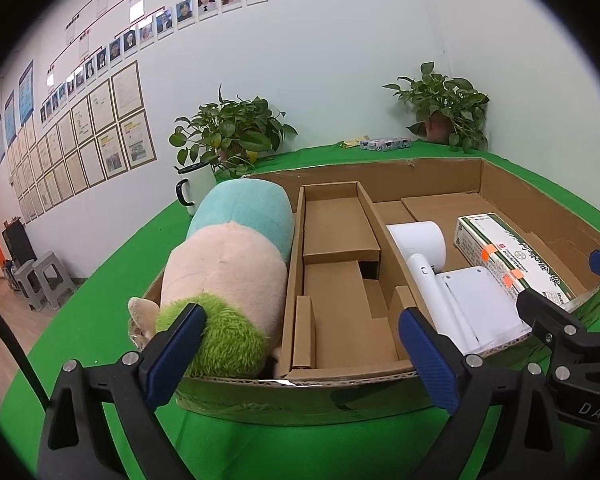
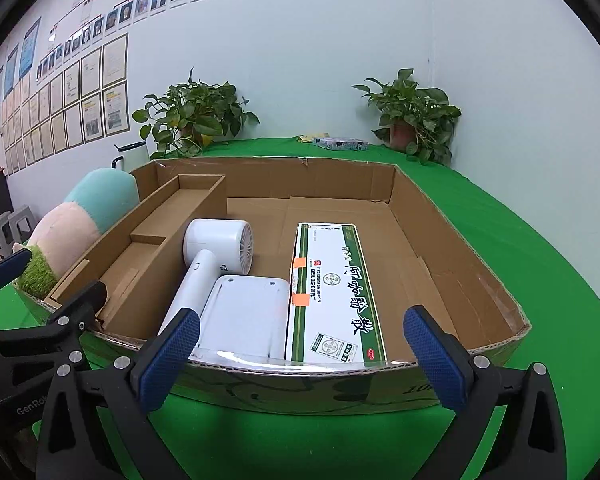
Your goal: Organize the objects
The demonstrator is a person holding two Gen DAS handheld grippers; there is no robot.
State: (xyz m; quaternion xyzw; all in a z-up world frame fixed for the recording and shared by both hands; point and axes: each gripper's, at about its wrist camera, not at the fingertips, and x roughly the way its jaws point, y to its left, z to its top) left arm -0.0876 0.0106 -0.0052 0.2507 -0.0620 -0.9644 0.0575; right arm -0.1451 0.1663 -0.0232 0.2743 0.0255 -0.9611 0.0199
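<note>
Right wrist view: green-and-white box (image 2: 332, 292) with Chinese characters, "OTC" mark.

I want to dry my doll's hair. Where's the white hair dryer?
The hair dryer lies inside the cardboard box, between the cardboard divider and the green-and-white carton.

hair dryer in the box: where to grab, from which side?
Probably the hair dryer handle's upper part, just below the round head, coming from above. The handle is slim enough for the jaws; the head looks too wide. The cardboard divider and white flat device crowd the lower handle. Right gripper is open and empty.
</note>
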